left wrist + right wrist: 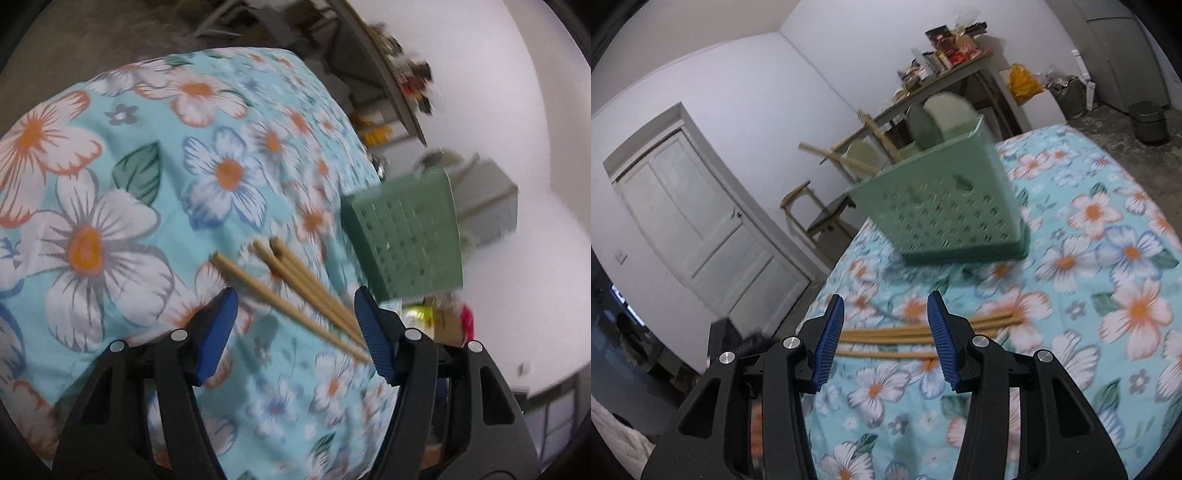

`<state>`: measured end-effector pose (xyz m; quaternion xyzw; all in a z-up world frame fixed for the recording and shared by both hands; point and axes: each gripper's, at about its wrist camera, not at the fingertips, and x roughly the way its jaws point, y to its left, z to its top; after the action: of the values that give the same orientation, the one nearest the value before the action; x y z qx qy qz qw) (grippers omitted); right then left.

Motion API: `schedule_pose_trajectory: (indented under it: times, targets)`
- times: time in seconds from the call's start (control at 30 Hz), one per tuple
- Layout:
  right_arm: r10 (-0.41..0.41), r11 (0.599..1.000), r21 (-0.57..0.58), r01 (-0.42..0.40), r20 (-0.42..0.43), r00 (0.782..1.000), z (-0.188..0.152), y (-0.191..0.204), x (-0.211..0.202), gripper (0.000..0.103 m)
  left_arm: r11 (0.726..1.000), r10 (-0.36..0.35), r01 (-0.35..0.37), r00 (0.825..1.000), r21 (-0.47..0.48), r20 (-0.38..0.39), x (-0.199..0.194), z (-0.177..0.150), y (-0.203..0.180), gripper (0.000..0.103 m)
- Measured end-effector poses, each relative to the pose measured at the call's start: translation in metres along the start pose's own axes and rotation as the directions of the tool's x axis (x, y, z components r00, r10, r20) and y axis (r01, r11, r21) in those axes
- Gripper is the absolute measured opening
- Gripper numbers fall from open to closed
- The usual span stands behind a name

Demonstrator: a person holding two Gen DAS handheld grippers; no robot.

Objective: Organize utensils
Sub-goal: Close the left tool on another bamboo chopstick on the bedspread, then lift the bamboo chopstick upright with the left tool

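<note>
Nearest in the left wrist view, the left tool is hanging low over the table with its blue pads standing apart; a loose bundle of chopsticks is lying on the cloth between them, running up against the right-hand pad, and no squeeze is showing. In the right wrist view the right tool is hovering over the same chopsticks, jaws partly spread and straddling the sticks without pressing on them. Neither tool is holding anything.

Beyond the sticks, a green perforated basket is standing on the table near its far edge, well apart from the bundle. It is already carrying several chopsticks leaning out over its rim and pale green dishes behind them. So the job is looking partly done: some pieces are stowed, while this bundle is waiting to be gripped, lifted and dropped in the basket.

The table is lying under a turquoise floral cloth, slightly rumpled. Past it, a wooden chair is standing by the table's edge, a panelled white door is sitting in a white wall, and a cluttered side table is standing against the far corner of the room.
</note>
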<state>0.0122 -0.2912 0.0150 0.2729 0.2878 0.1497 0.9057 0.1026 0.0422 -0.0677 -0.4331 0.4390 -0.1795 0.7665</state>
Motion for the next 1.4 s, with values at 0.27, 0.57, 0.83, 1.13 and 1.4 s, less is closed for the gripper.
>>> schedule_pose_trajectory:
  times: [0.27,0.57,0.83,1.13,1.4]
  targets:
    - [-0.012,1.000,0.019,0.013,-0.034,0.999,-0.014,-0.005,0.000,0.046,0.999,0.040,-0.039,0.998,-0.030,0.043,0.006,0.002,-0.005,0.058]
    - [-0.030,0.998,0.056,0.031,-0.031,0.999,-0.015,-0.015,-0.008,0.046,0.996,0.085,-0.084,0.993,-0.025,0.075,0.003,0.003,0.006,0.022]
    - [-0.043,0.998,0.042,0.045,-0.038,0.998,-0.015,-0.008,-0.007,0.046,1.000,0.023,-0.022,0.997,-0.019,0.068,-0.005,0.005,0.022,0.013]
    - [-0.059,0.998,0.027,0.060,-0.041,0.997,-0.012,-0.003,-0.005,0.046,0.992,-0.062,0.049,0.992,0.116,0.108,-0.029,0.008,0.012,0.011]
    - [-0.057,0.998,0.007,0.057,-0.055,0.997,-0.012,0.006,0.002,0.046,0.960,-0.145,0.101,0.977,0.262,0.156,-0.060,0.011,-0.011,0.009]
